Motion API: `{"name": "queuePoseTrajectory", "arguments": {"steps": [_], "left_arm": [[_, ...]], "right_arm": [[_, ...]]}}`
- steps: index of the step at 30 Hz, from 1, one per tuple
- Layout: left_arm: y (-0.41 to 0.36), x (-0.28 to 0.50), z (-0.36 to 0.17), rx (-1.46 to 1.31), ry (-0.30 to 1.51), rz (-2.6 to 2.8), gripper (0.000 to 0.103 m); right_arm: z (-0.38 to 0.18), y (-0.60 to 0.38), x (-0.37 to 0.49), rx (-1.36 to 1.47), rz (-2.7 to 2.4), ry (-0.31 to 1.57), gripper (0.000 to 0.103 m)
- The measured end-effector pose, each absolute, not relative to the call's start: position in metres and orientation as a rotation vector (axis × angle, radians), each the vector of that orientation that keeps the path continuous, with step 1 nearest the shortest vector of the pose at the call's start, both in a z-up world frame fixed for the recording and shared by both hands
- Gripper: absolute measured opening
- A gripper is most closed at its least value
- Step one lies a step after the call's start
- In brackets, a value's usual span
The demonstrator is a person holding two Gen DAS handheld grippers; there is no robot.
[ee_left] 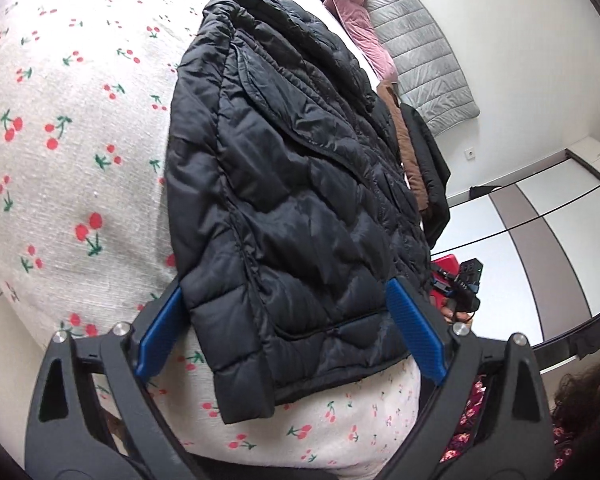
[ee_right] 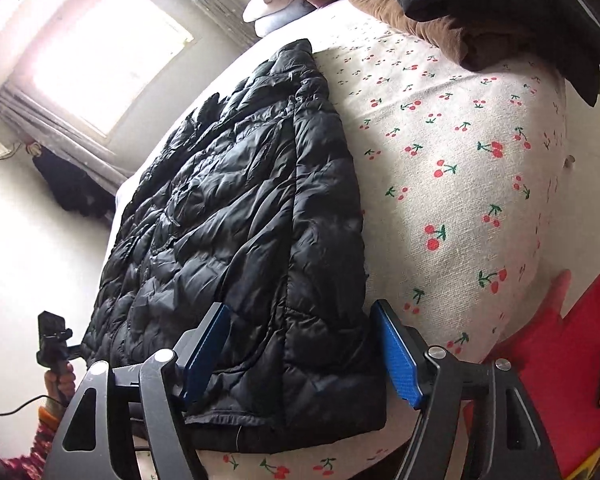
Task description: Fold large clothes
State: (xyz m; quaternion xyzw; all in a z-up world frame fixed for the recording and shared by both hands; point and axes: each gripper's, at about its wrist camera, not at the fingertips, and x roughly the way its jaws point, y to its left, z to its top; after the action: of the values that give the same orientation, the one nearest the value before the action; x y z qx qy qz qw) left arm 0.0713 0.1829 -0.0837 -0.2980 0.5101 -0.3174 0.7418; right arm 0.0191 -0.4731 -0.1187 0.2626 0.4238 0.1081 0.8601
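One fold looks done, by our reckoning: on the cherry-print bed cover [ee_right: 460,168] the black puffer jacket [ee_right: 240,216] lies as a long narrow panel, its sides apparently turned in over the body, so what we judge is left is bringing the hem end up toward the collar and flattening the bundle. We see the jacket running lengthwise from the near edge of the bed toward the pillows [ee_right: 284,4], with a brown garment [ee_right: 432,24] and another dark one piled well apart at the far corner. Its shell is glossy, quilted and creased, puffy enough that we expect it to spring back when pressed. Along one long side a stitched seam runs straight [ee_left: 236,216].

Our left gripper [ee_left: 288,320] stands with its blue pads spread wide on either side of the hem corner, holding nothing. Our right gripper [ee_right: 304,344] is likewise spread, straddling the other hem corner without pinching it.
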Motion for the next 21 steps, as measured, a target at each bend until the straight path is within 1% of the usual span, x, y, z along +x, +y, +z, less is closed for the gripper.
{"name": "queuePoseTrajectory", "arguments": {"steps": [1,3,4,5,6,7,8,9,10,11,13,21], "left_arm": [[0.182,0.07,-0.086,-0.681,1.124,-0.713,0.091],[0.177,0.067,-0.091,-0.722,1.148,-0.749,0.08],[0.172,0.066,-0.092,-0.723,1.164,-0.763,0.077],[0.166,0.065,-0.093,-0.714,1.18,-0.769,0.068],[0.162,0.065,-0.094,-0.697,1.194,-0.76,0.056],[0.157,0.065,-0.094,-0.682,1.207,-0.742,0.047],[0.154,0.065,-0.095,-0.683,1.222,-0.725,0.027],[0.153,0.066,-0.096,-0.701,1.235,-0.71,0.015],[0.152,0.066,-0.097,-0.72,1.234,-0.696,0.015],[0.151,0.065,-0.094,-0.724,1.219,-0.688,0.012],[0.149,0.059,-0.08,-0.711,1.159,-0.69,0.01],[0.149,0.02,-0.004,-0.703,0.901,-0.776,0.008]], "right_arm": [[-0.12,-0.473,0.016,0.566,0.237,0.888,0.068],[-0.122,-0.471,0.011,0.592,0.26,0.888,0.063],[-0.123,-0.469,0.009,0.602,0.272,0.89,0.058],[-0.125,-0.468,0.008,0.612,0.287,0.895,0.049],[-0.126,-0.465,0.007,0.623,0.307,0.904,0.042],[-0.128,-0.463,0.007,0.632,0.321,0.914,0.027],[-0.129,-0.459,0.008,0.636,0.328,0.924,0.021],[-0.129,-0.456,0.007,0.627,0.325,0.924,0.019],[-0.126,-0.453,0.007,0.608,0.32,0.921,0.016],[-0.122,-0.45,0.005,0.595,0.317,0.909,0.015],[-0.111,-0.448,0.001,0.596,0.325,0.879,0.013],[-0.045,-0.426,-0.037,0.521,0.421,0.726,0.011]]}}
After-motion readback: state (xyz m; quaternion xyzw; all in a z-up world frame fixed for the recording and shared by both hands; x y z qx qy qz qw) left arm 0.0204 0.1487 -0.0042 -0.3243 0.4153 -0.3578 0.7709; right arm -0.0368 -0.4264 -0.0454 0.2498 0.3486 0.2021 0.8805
